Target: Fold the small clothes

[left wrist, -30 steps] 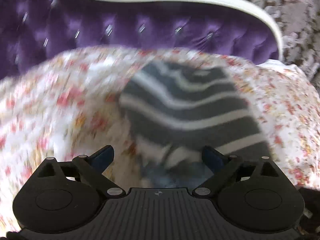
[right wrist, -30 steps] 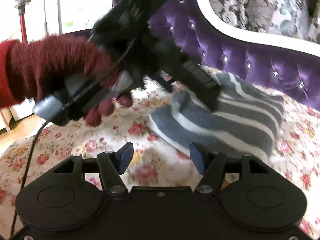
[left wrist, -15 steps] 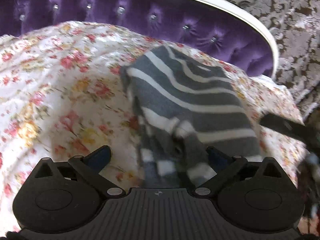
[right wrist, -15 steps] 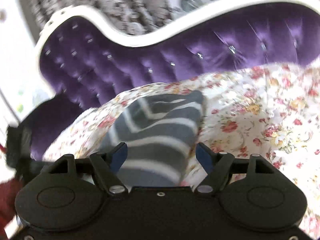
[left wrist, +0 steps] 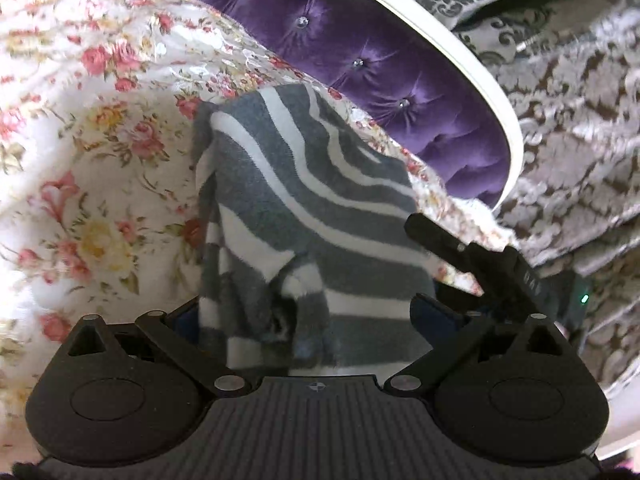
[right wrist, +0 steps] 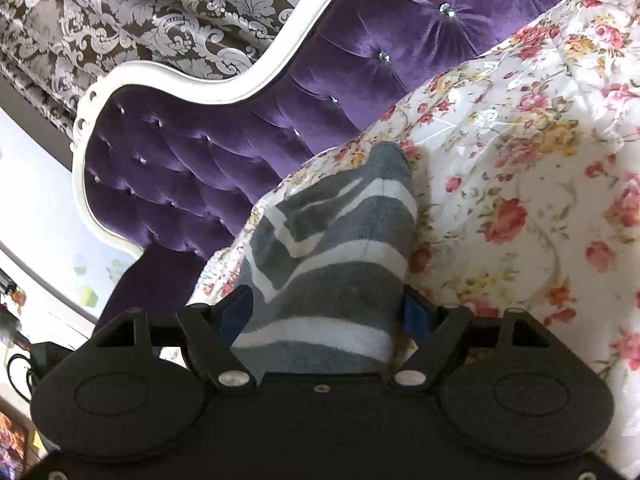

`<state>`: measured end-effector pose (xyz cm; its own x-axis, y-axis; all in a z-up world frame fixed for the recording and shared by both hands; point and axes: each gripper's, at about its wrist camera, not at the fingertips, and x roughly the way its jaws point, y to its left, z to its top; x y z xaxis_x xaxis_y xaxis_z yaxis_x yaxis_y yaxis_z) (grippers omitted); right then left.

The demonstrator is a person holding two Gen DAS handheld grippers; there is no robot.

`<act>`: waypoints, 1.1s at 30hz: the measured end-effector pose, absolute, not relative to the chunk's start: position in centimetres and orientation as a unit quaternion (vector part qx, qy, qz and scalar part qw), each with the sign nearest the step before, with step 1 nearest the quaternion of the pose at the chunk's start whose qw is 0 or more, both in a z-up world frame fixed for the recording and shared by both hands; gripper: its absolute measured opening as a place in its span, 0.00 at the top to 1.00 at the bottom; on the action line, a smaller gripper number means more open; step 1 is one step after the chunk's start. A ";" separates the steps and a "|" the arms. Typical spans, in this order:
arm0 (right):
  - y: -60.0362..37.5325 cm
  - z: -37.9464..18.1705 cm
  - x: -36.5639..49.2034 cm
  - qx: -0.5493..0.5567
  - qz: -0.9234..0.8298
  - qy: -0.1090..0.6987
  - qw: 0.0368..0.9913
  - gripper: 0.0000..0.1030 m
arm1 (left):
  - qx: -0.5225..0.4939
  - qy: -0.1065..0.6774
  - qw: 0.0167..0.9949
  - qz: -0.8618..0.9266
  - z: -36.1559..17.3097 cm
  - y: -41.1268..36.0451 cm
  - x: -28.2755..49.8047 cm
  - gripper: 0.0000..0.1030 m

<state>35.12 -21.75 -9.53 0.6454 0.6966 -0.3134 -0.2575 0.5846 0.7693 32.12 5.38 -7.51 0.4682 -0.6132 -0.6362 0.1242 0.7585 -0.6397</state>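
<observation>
A small grey garment with white stripes (left wrist: 304, 200) lies on the flowered bedspread (left wrist: 100, 152), partly folded, with a bunched edge nearest me. My left gripper (left wrist: 308, 316) is open with the near edge of the garment between its blue-padded fingers. In the right wrist view the same garment (right wrist: 340, 248) lies between the fingers of my right gripper (right wrist: 326, 312), which is open around its near end. The right gripper's black body (left wrist: 480, 264) shows at the garment's right side in the left wrist view.
A purple tufted headboard (left wrist: 360, 52) with a white frame (left wrist: 460, 56) stands just behind the garment; it also shows in the right wrist view (right wrist: 240, 128). Damask-patterned wall covering (left wrist: 560, 112) lies beyond. The bedspread (right wrist: 520, 160) extends right of the garment.
Both grippers have moved in close to the garment, one at each side. The left view has swung left to right; the garment's near edges now lie between the open fingers.
</observation>
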 end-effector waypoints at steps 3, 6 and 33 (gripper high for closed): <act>-21.6 -9.4 35.1 0.340 0.277 0.323 0.839 0.49 | -0.287 0.472 0.794 -0.253 -7.9 5.2 32.6 0.26; -21.7 -9.2 34.9 0.338 0.274 0.330 0.838 0.53 | -0.290 0.481 0.783 -0.269 -8.3 4.9 32.3 0.39; -22.5 -6.8 8.6 0.315 0.286 0.389 0.817 0.51 | -0.318 0.488 0.734 -0.349 -6.9 4.6 6.7 0.38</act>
<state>8.56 -22.47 -6.80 0.5339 0.7126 -0.4551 -0.2229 0.6379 0.7372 6.66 4.59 -6.87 0.2795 -0.8227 -0.4950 0.2024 0.5545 -0.8072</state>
